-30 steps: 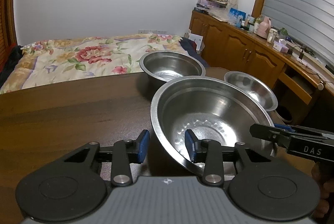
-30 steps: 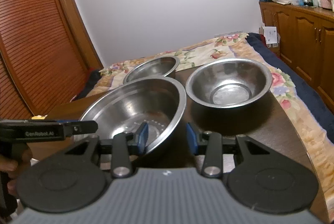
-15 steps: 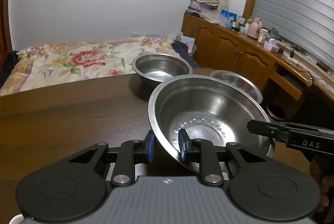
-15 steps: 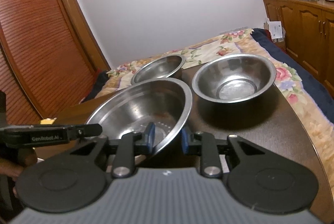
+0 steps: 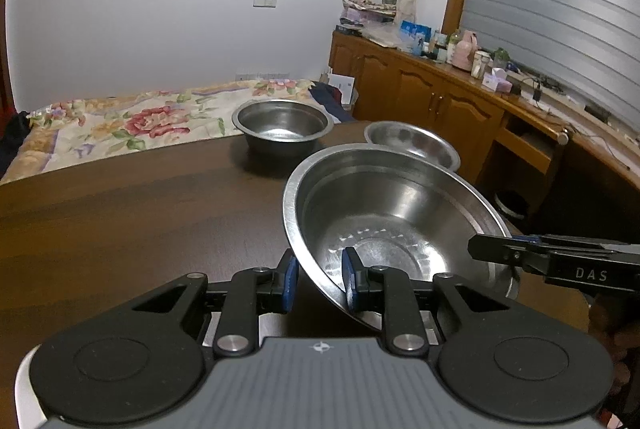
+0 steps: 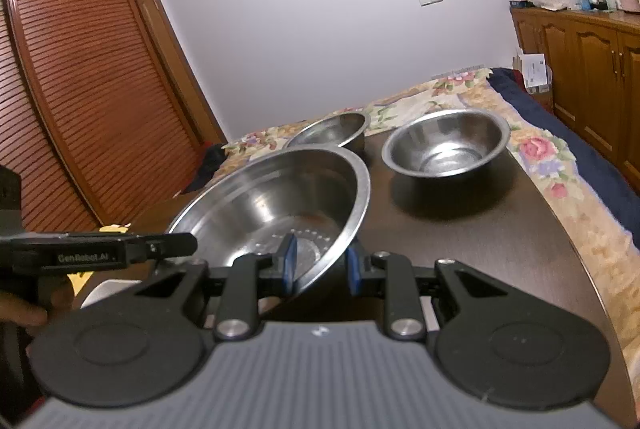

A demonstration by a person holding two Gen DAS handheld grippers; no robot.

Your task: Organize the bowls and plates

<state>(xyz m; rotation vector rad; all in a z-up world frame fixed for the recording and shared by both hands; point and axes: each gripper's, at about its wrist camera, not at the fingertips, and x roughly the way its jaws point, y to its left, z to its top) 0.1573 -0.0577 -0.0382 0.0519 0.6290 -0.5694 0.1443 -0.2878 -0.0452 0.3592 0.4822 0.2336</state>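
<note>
Both claws, left (image 5: pixel 318 281) and right (image 6: pixel 320 265), grip opposite rims of the big steel bowl (image 5: pixel 394 225), two smaller bowls (image 6: pixel 446 145) beyond them.

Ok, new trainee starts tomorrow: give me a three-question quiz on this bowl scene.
1. How many steel bowls are in view?
2. True or false: the large steel bowl sits flat on the wooden table.
3. The left gripper and right gripper clamp its: A) rim B) base

Key: 1. Three: the large one, a deep steel bowl, a shallow steel bowl. 2. False, it is tilted. 3. A
</note>
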